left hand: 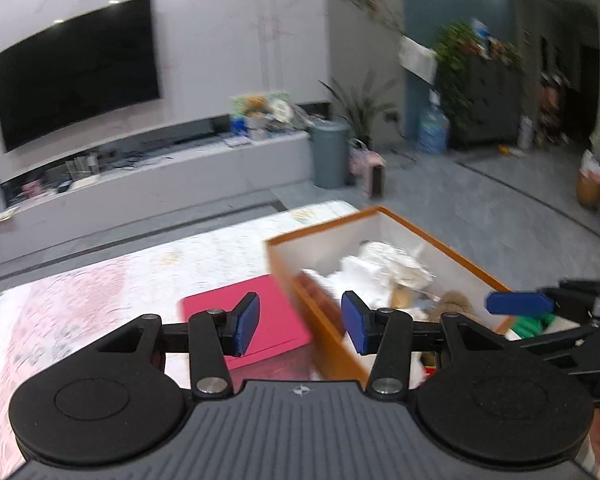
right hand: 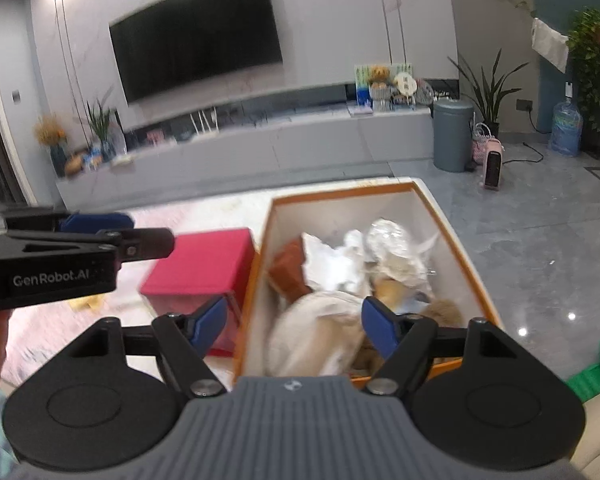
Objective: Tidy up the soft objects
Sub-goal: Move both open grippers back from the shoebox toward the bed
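An orange-rimmed white box (left hand: 444,240) (right hand: 452,232) stands on the table and holds several soft things: white cloths (right hand: 340,256), a brown piece (right hand: 290,270), a beige bundle (right hand: 320,332) and a brown plush (right hand: 446,312). My left gripper (left hand: 300,324) is open and empty, held above the box's left wall. My right gripper (right hand: 296,326) is open and empty, above the box's near end. A green soft thing (right hand: 596,372) lies at the right, also seen in the left wrist view (left hand: 534,326).
A pink box (left hand: 260,316) (right hand: 204,272) sits left of the orange box on a pink patterned tablecloth (left hand: 80,312). Beyond are a TV (right hand: 196,32), a long cabinet (right hand: 260,148), a grey bin (right hand: 452,136) and a grey tiled floor (right hand: 540,240).
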